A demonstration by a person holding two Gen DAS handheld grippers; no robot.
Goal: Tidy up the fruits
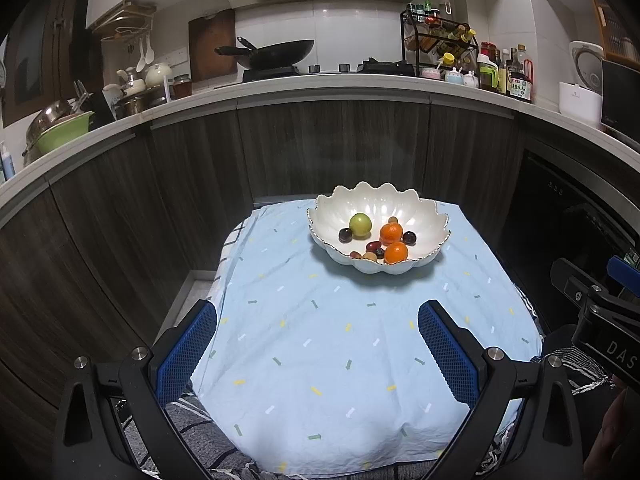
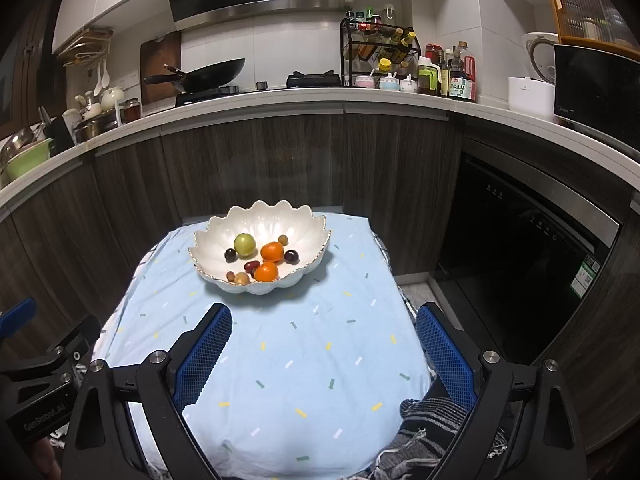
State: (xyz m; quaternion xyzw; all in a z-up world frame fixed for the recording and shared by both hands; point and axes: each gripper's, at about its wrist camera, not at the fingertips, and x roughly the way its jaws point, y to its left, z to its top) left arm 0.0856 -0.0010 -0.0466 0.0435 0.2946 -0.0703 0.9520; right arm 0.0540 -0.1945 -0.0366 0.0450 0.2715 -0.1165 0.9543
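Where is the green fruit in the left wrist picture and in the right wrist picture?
Left wrist view: the green fruit lies in the white scalloped bowl, right of centre, far on the blue cloth.
Right wrist view: the green fruit lies in the bowl, left of centre.
Shared landmark: the black wok on the stove behind.

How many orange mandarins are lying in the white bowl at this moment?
2. One mandarin lies near the middle of the white bowl, right of the green fruit. The other mandarin lies closer to the front rim. Nothing seems hidden.
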